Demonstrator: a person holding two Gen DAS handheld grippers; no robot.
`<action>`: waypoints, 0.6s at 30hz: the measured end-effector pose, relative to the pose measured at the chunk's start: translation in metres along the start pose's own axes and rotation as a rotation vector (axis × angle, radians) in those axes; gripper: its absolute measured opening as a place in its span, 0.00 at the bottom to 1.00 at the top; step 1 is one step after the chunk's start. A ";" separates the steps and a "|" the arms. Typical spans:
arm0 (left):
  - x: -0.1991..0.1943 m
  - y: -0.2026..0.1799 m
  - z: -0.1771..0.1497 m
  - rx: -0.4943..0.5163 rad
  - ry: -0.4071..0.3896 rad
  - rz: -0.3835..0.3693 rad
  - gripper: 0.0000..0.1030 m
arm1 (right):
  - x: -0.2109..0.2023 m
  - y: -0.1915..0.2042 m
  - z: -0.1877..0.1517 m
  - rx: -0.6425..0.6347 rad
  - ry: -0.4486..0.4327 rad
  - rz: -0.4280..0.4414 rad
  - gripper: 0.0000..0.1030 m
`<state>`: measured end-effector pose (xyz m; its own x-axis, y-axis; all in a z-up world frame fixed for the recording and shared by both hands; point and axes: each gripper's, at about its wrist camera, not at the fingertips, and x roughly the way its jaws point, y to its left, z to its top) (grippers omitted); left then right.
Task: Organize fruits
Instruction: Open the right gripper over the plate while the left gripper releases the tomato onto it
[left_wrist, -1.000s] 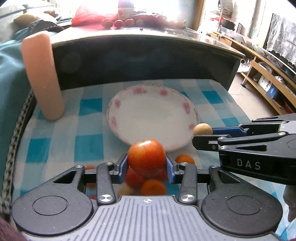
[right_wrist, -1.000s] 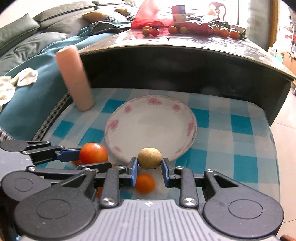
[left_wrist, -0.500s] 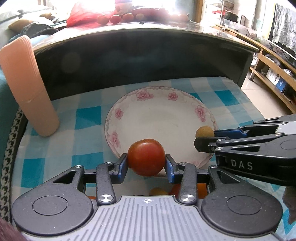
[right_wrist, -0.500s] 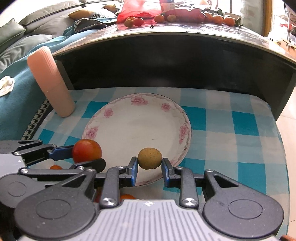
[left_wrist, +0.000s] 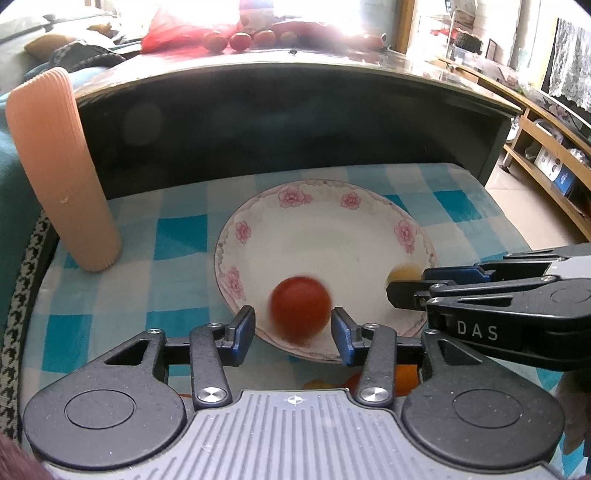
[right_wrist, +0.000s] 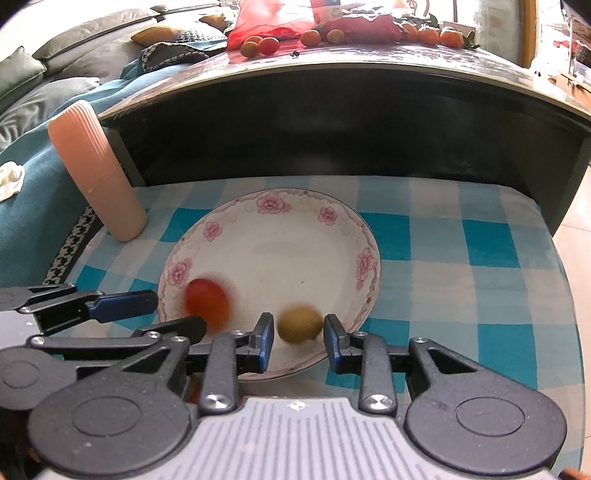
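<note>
A red tomato (left_wrist: 300, 308) and a yellow-brown fruit (right_wrist: 299, 322) lie on a white plate (left_wrist: 332, 236) with pink flowers round its rim, on a blue-and-white checked cloth (right_wrist: 461, 266), a ribbed peach-pink cup (left_wrist: 62, 177) near its far left corner.

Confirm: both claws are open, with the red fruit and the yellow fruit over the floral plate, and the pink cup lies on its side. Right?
Not quite. The pink cup stands upright left of the floral plate, as the right wrist view shows. The rest holds: left claw and right claw open, red fruit, yellow fruit.
</note>
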<state>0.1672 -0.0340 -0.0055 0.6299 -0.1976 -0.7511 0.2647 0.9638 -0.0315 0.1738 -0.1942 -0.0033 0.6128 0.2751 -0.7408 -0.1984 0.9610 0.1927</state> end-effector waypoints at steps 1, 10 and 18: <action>-0.001 0.000 0.000 -0.002 -0.002 0.000 0.55 | 0.000 0.000 0.000 0.001 -0.001 0.001 0.43; -0.009 0.003 0.002 0.000 -0.028 0.004 0.59 | -0.008 0.002 0.001 0.007 -0.029 -0.001 0.46; -0.009 0.004 -0.002 0.008 -0.020 0.003 0.61 | -0.013 0.005 0.000 0.000 -0.032 -0.003 0.46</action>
<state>0.1614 -0.0283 0.0001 0.6453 -0.1983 -0.7377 0.2684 0.9630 -0.0241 0.1647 -0.1926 0.0076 0.6374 0.2726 -0.7207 -0.1966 0.9619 0.1900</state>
